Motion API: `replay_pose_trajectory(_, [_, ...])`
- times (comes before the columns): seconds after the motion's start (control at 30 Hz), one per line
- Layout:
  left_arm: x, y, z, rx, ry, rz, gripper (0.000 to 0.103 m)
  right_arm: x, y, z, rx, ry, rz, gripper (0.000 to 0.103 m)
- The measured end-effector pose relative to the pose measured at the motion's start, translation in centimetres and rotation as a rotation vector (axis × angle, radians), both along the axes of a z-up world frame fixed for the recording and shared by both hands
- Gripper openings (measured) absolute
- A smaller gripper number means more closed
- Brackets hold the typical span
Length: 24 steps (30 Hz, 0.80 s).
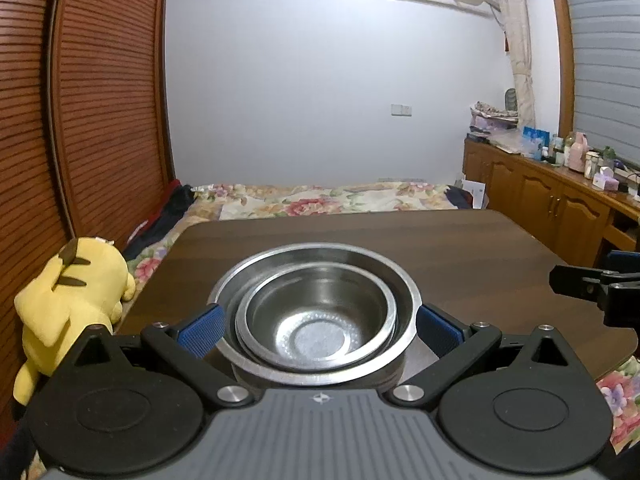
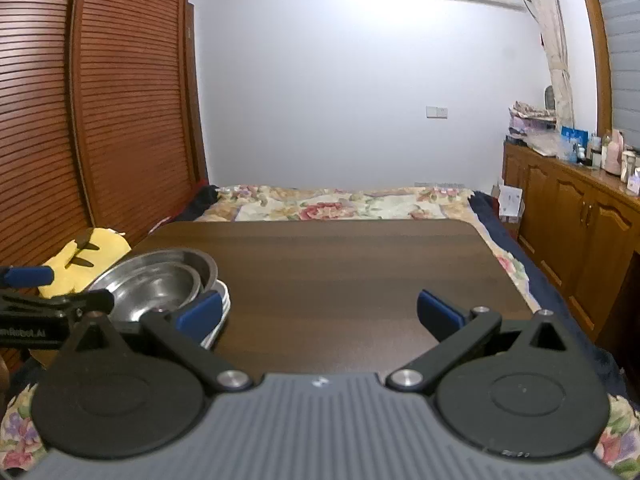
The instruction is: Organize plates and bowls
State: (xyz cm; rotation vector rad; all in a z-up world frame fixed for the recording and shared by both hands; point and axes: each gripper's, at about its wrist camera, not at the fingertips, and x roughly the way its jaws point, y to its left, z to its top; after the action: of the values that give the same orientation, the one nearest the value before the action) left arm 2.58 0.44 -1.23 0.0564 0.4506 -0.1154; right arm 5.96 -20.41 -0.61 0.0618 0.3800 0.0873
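in the left wrist view the left gripper (image 1: 320, 330) hangs spread wide, one blue pad either side of the big steel bowl (image 1: 400, 320), seemingly not pinching it, likely so the stack can sit freely; the small bowl (image 1: 316, 312) is nested inside, near the table (image 1: 460, 256) front edge. in the right wrist view the right gripper (image 2: 320, 314) is likewise apart over bare wood, holding nothing, while the bowls rest on white plates (image 2: 219, 320) at the near left, so stacking looks about done.
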Motion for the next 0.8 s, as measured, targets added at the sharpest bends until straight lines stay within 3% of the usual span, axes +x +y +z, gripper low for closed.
replay_pose_trajectory(0.8, [-0.2,-0.5,-2.2,0.011,0.040,0.004,0.103,-0.1,0.0,-2.7,0.012,0.048,-0.031,0.103])
